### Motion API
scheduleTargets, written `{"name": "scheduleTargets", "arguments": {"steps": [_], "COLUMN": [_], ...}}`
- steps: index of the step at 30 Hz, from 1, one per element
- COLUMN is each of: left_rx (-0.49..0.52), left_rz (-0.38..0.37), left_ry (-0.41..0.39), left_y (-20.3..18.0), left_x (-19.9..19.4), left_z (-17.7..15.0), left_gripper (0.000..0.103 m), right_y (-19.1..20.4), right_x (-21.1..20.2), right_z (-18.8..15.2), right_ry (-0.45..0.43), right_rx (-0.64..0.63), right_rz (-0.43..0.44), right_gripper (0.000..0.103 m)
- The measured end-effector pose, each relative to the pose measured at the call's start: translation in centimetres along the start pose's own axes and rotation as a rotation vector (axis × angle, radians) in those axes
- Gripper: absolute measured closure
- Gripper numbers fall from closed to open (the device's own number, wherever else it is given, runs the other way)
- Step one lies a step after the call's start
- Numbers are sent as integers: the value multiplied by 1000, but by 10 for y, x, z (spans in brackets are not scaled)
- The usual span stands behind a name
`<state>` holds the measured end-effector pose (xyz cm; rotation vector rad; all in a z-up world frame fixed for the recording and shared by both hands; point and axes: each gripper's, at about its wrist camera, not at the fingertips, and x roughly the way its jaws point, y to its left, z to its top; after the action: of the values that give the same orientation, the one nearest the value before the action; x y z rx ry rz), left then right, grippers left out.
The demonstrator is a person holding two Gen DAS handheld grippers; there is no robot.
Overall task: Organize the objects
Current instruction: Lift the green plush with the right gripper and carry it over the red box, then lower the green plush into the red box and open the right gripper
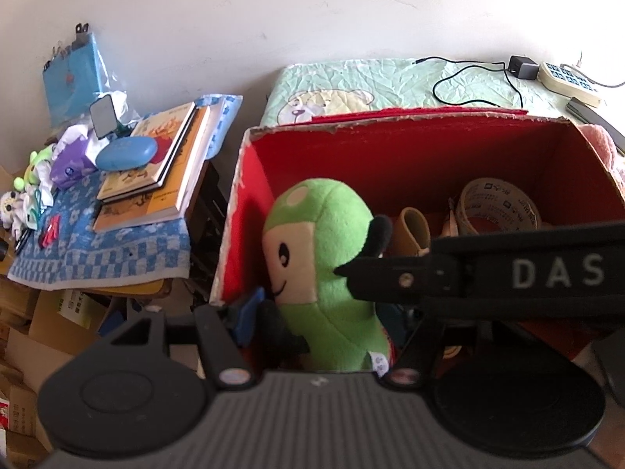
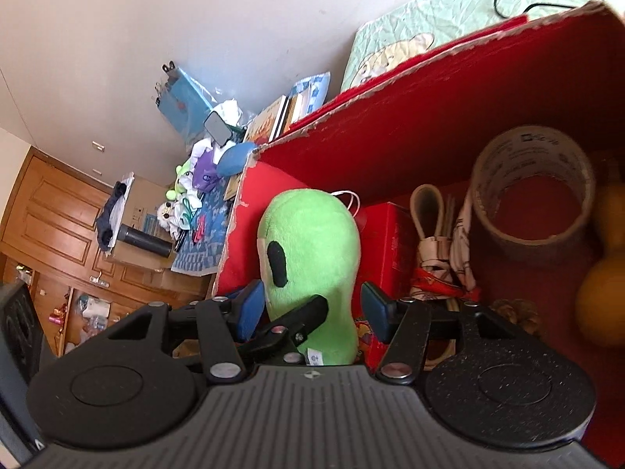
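Green plush toy upright at lower centre, inside the red box by its left wall, right gripper spread around it with blue pads either side, left gripper straddling the toy (grip unclear), tape roll at right.

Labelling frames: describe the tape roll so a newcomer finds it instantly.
Find the red cardboard box in front of the green bedspread. Inside, at the end away from the green plush toy, the tape roll lies on the box floor. It is the only wide beige ring, with small black print on it.
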<state>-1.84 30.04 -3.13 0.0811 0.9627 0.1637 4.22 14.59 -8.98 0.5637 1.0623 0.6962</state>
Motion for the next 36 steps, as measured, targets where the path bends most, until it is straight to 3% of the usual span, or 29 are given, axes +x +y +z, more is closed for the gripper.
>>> {"name": "scheduleTargets", "arguments": {"steps": [15, 20, 36], "left_rx": [-21, -36, -51], "left_rz": [62, 77, 75], "left_ry": [-8, -15, -5], "left_y": [-22, -36, -86], "left_x": [-26, -37, -61], "left_z": [-5, -4, -5], "left_gripper": [34, 23, 12], "right_y": [-1, -3, -13], "right_x": [-40, -57, -108], "right_z": [-13, -16, -24], "right_ry": [-85, -96, -127], "right_rx": [-60, -95, -179], "right_rz": [-74, -99, -172], "right_gripper": [44, 44, 44]}}
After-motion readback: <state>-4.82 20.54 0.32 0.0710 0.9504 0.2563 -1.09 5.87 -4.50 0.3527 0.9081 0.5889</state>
